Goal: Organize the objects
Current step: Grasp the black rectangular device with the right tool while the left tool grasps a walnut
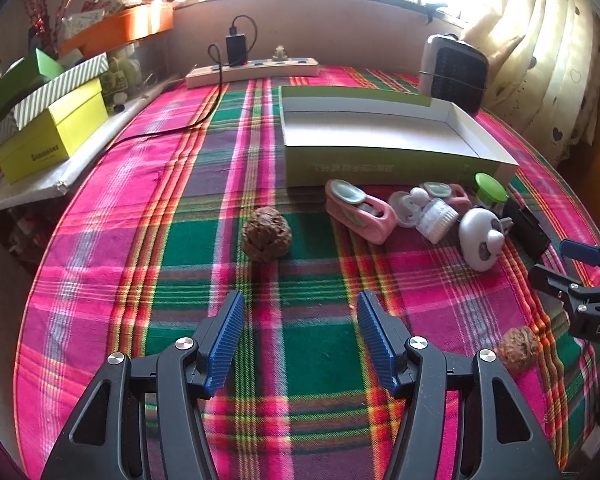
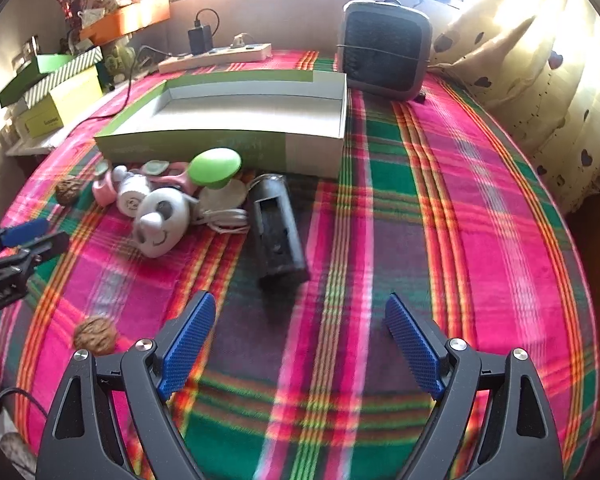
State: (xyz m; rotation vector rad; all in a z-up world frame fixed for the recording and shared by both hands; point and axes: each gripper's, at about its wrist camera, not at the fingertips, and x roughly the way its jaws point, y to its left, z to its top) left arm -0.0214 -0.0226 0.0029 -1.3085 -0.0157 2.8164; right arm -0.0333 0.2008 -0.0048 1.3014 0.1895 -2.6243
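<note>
An open green-and-white cardboard box (image 1: pixel 380 160) (image 2: pixel 220 144) stands on the plaid cloth. In front of it lies a cluster: a pink holder (image 1: pixel 360 210), a small white jar (image 1: pixel 438 218) (image 2: pixel 132 196), a white mouse-shaped gadget (image 1: pixel 480 240) (image 2: pixel 160 224), a green-lidded piece (image 1: pixel 490 190) (image 2: pixel 214 168) and a black cylinder (image 2: pixel 276 232). One walnut (image 1: pixel 266 234) (image 2: pixel 66 190) lies ahead of my left gripper (image 1: pixel 300 316), another (image 1: pixel 518 346) (image 2: pixel 96 336) lies nearer. Both grippers are open and empty. My right gripper (image 2: pixel 300 320) hovers just short of the black cylinder.
A power strip with a charger (image 1: pixel 252 68) lies at the back edge. A small grey fan heater (image 2: pixel 386 54) stands at the back right. Stacked green and yellow boxes (image 1: pixel 52 136) sit on a ledge to the left. Curtains hang on the right.
</note>
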